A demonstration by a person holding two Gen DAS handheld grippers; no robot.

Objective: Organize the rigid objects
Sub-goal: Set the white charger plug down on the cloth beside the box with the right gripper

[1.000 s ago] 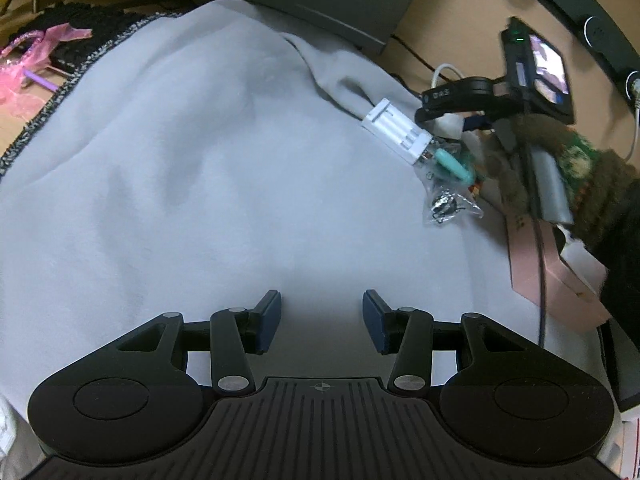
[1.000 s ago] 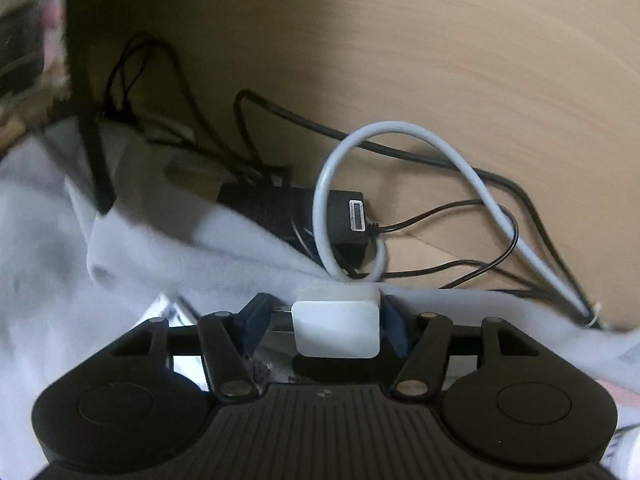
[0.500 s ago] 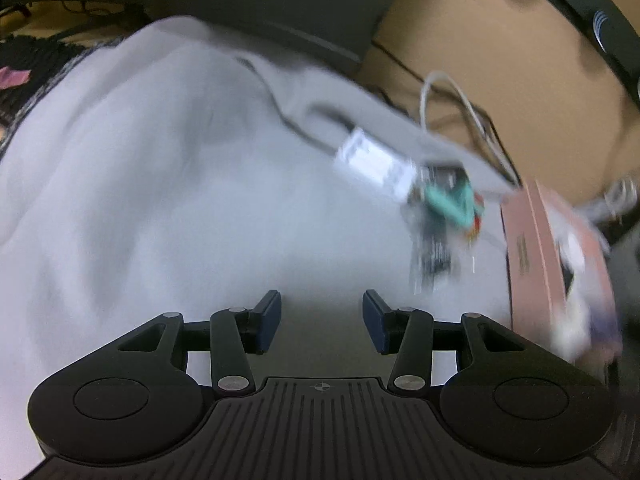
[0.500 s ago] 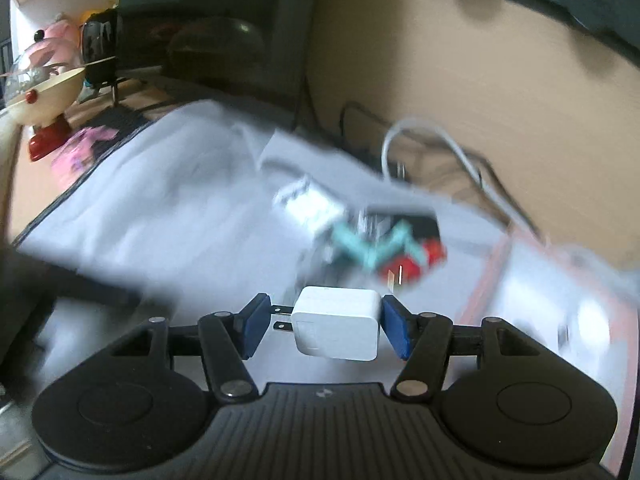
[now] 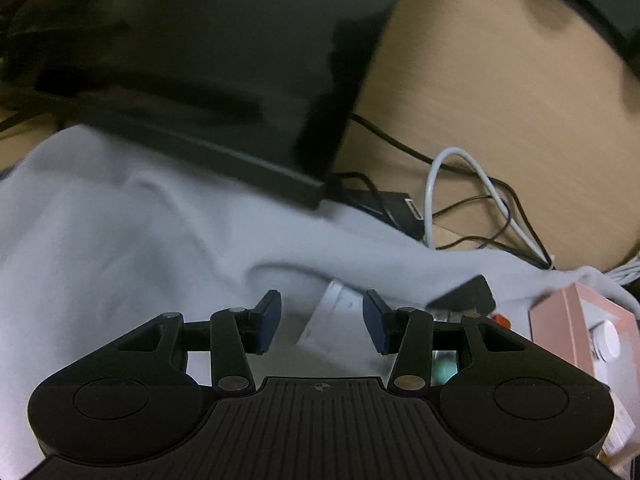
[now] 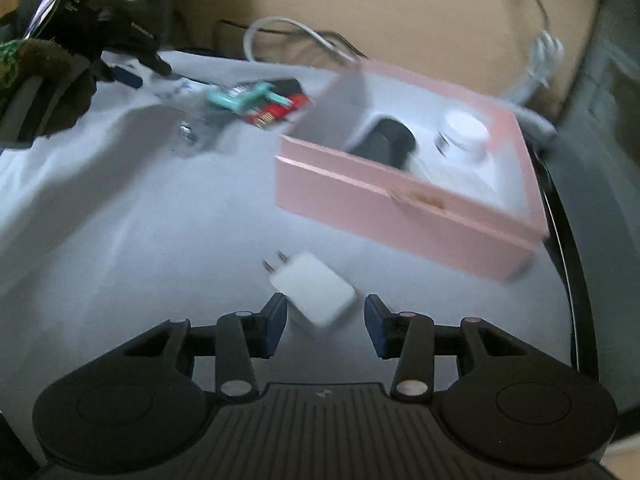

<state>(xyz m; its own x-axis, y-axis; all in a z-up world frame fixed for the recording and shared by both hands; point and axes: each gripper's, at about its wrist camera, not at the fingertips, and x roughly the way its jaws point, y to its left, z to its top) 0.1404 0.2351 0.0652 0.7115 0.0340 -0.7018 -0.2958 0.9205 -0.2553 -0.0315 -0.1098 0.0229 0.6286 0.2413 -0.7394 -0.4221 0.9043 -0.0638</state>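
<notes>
In the right wrist view my right gripper (image 6: pixel 325 320) is open. A white plug charger (image 6: pixel 312 292) lies loose on the grey cloth (image 6: pixel 140 220) just ahead of the fingers. A pink box (image 6: pixel 400 196) holding a white round item and a dark item stands beyond it. A teal piece (image 6: pixel 240 96) and a red piece (image 6: pixel 276 114) lie at the back. In the left wrist view my left gripper (image 5: pixel 322 324) is open, with a white block (image 5: pixel 332 316) lying between the fingers. The pink box (image 5: pixel 580 332) is at the right.
A dark monitor (image 5: pixel 200 60) stands at the cloth's back edge in the left wrist view. Black and white cables (image 5: pixel 460 200) lie on the wooden desk (image 5: pixel 500 100) behind. The other hand's gripper (image 6: pixel 60 60) shows at upper left in the right wrist view.
My right gripper has opened and let go of the white charger, which now lies on the cloth. My left gripper has moved forward to the white block, still open.
</notes>
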